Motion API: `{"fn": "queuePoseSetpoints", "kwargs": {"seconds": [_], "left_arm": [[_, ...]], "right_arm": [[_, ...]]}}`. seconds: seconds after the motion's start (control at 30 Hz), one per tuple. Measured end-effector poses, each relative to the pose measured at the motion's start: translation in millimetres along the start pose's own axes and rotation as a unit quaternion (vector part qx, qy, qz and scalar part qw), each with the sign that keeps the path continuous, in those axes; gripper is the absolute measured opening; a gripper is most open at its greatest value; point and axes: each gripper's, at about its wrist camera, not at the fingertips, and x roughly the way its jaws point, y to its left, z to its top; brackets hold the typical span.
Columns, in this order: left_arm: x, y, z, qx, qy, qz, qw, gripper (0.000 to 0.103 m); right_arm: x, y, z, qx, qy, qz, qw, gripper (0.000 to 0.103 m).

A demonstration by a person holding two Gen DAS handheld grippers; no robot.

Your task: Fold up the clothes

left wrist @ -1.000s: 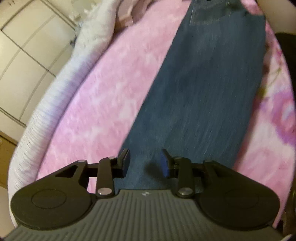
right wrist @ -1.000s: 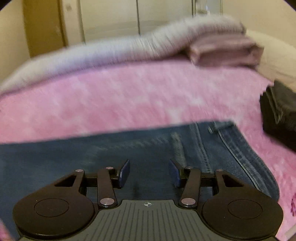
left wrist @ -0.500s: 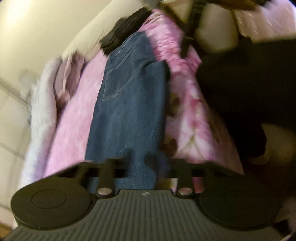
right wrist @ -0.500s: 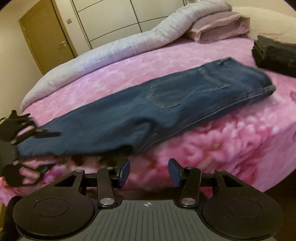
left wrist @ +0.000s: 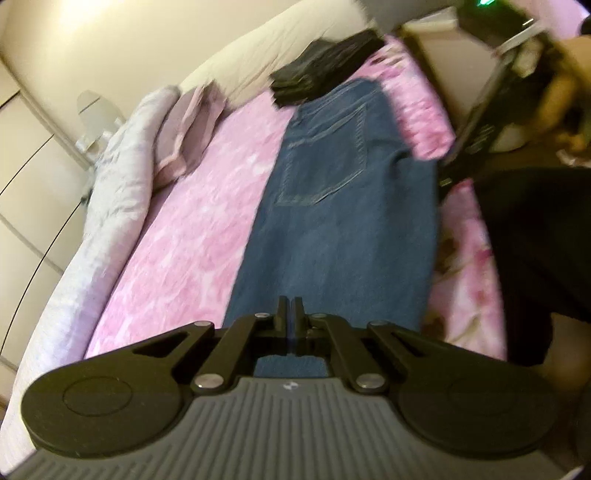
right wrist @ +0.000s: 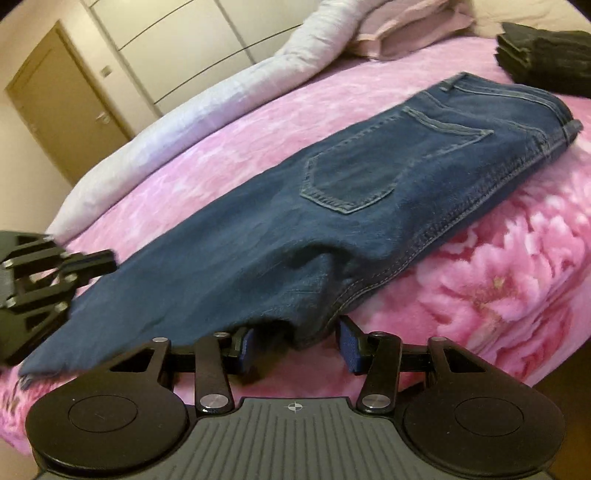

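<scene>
The left gripper (left wrist: 290, 308) pinches the jeans' (right wrist: 332, 221) leg end on the bed (right wrist: 498, 288); the right gripper (right wrist: 295, 347) is spread around a fold.

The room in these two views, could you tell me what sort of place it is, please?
Most likely a bedroom in a home. The jeans lie on a bed with a pink flowered cover, pillows sit at its head, and a built-in wardrobe and a door stand behind.
</scene>
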Motion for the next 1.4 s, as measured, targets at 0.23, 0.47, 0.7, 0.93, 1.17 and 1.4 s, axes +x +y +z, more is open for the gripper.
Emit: {"fn": "queuePoseSetpoints", "kwargs": {"seconds": [0.23, 0.47, 0.7, 0.93, 1.17, 1.4], "left_arm": [[3.3, -51.5, -2.7, 0.051, -0.016, -0.042, 0.9977, 0.038], [17.4, -46.4, -9.8, 0.020, 0.006, -0.023, 0.9995, 0.035], [18.3, -49.5, -17.1, 0.033, 0.021, -0.033, 0.9987, 0.035], [-2.7, -58.4, -32.9, 0.049, 0.031, -0.066, 0.9962, 0.035], [-32.9, -46.3, -30.8, -0.001, 0.009, -0.054, 0.9985, 0.035], [-0.8, -29.6, -25.0, -0.040, 0.037, -0.024, 0.9982, 0.035]], "right_arm": [[-21.8, 2.7, 13.5, -0.060, 0.009, -0.030, 0.998, 0.006], [-44.2, 44.3, 33.6, -0.277, 0.075, -0.078, 0.955, 0.005], [-33.5, 28.8, 15.2, -0.254, 0.116, -0.079, 0.957, 0.007], [-71.5, -12.4, 15.0, -0.166, 0.065, -0.084, 0.980, 0.011], [-82.4, -118.3, 66.2, 0.060, -0.085, -0.074, 0.992, 0.056], [-36.1, -222.7, 108.5, 0.233, -0.136, -0.030, 0.962, 0.056]]}}
